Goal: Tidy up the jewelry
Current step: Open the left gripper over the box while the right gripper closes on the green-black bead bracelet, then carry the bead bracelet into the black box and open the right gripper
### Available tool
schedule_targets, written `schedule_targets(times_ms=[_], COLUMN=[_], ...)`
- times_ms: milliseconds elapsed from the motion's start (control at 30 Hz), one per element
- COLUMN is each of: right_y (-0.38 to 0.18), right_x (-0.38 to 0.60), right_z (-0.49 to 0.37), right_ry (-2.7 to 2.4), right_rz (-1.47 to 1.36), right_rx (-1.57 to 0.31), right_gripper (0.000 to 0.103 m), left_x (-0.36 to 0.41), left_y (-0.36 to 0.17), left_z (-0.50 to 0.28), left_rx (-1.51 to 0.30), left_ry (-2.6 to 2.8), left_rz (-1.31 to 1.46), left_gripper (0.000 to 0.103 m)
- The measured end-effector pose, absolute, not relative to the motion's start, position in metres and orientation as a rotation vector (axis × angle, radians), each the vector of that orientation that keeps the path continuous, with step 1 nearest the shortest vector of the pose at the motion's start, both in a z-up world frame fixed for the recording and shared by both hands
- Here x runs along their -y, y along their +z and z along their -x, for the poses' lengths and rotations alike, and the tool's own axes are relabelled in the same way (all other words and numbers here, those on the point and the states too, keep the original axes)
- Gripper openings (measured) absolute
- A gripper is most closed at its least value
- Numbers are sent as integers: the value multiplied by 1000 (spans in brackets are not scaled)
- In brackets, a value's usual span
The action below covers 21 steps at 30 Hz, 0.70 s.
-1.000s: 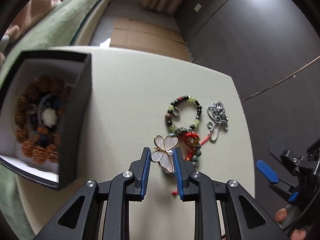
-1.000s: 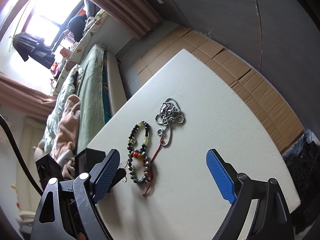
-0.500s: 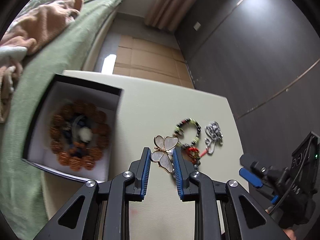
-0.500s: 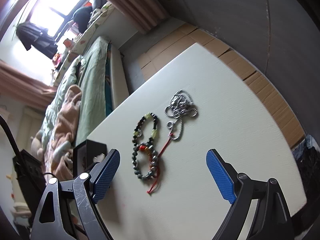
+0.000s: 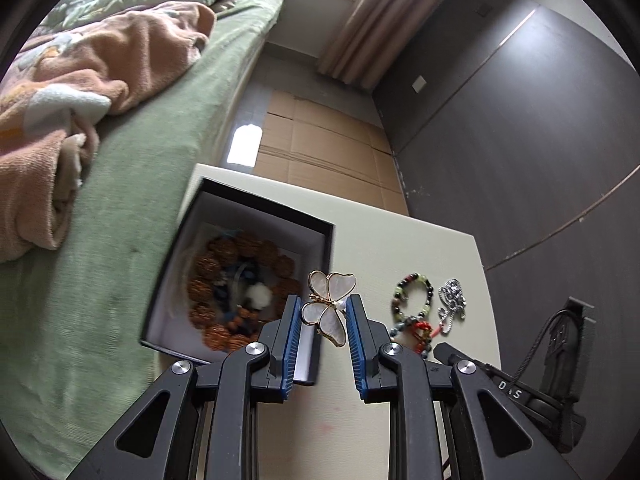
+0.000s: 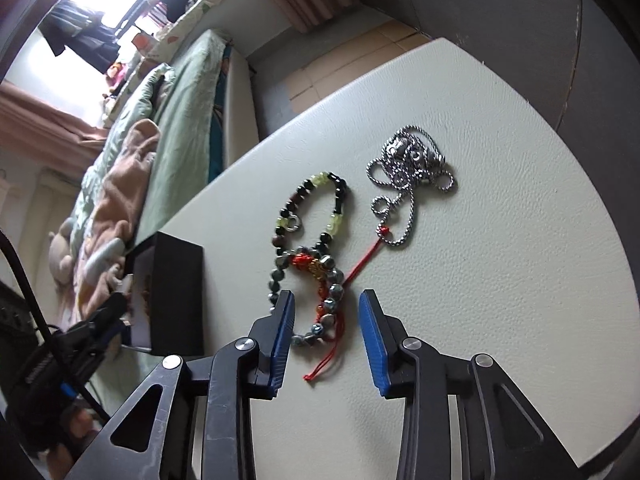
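My left gripper [image 5: 322,305] is shut on a white and gold butterfly brooch [image 5: 326,306] and holds it in the air near the right wall of the open black box [image 5: 256,206]. The box has a white lining and holds a brown bead bracelet [image 5: 224,284]. My right gripper [image 6: 326,300] is open, low over the table, its fingers either side of the grey bead bracelet with red cord [image 6: 320,292]. A green and black bead bracelet [image 6: 316,208] and a silver chain [image 6: 408,176] lie beyond it. Both bracelets and the chain [image 5: 452,304] also show in the left wrist view.
The cream table [image 6: 500,280] stands beside a bed with a green sheet [image 5: 120,184] and a pink blanket [image 5: 80,80]. Cardboard covers the floor [image 5: 320,148] past the far edge. A dark wall [image 5: 540,140] runs along the right.
My left gripper has risen and moved left with the brooch, from above the bracelets to the box's side. My right gripper has narrowed and moved forward to straddle the grey bead bracelet.
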State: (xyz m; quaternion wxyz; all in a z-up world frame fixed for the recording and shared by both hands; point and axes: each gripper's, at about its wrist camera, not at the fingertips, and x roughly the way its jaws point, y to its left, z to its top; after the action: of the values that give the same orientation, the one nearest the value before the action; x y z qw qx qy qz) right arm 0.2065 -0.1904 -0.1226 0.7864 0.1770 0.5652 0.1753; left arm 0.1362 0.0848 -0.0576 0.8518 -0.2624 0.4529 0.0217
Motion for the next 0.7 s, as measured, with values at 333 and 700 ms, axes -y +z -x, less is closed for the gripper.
schedule_targets(times_ms=[333, 700], right_y=[-136, -76], right_x=[180, 164], right_z=[-216, -190], right_ry=[361, 554], right_rz=[-367, -428], right_rx=[-1234, -1026], right_gripper=[13, 11], left_x=[-104, -123], left_y=[-59, -52], left_z=[-129, -110], left_rx=[-951, -903], left_ry=[95, 136], left_rz=[569, 599], left_gripper=[29, 77])
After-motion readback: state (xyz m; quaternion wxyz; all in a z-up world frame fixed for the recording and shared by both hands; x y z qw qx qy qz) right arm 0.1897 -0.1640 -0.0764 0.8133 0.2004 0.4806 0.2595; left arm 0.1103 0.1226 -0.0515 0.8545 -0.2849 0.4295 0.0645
